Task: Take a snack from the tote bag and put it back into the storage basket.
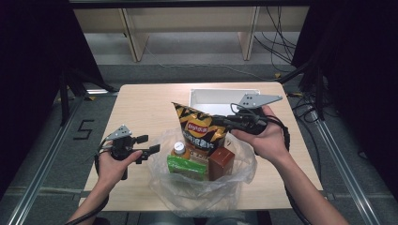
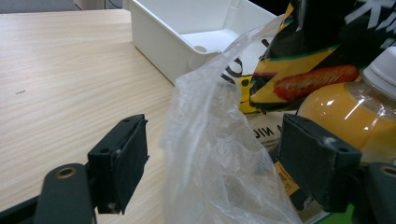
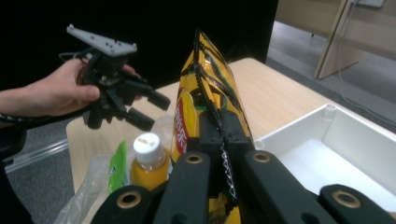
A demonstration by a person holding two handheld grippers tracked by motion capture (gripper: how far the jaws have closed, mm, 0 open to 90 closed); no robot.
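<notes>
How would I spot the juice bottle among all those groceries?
On the light wooden table, find the crumpled clear plastic bag at the near edge. The small orange juice bottle stands inside it, left of the yellow-and-black chip bag and behind the green packet. It alone has a round white cap.

Taking the clear plastic bag (image 1: 202, 187) as landmark: the table (image 1: 141, 108) to its left and behind-left is bare wood, so a gripper can pass there freely. Behind the bag, the white bin (image 1: 220, 96) blocks the way. The bag's mouth is crowded by a chips bag (image 1: 199, 129), an orange bottle (image 1: 179, 151), a green packet (image 1: 187, 166) and a brown carton (image 1: 221, 161). Its loose film stands between the open jaws of the left gripper (image 2: 210, 163).
</notes>
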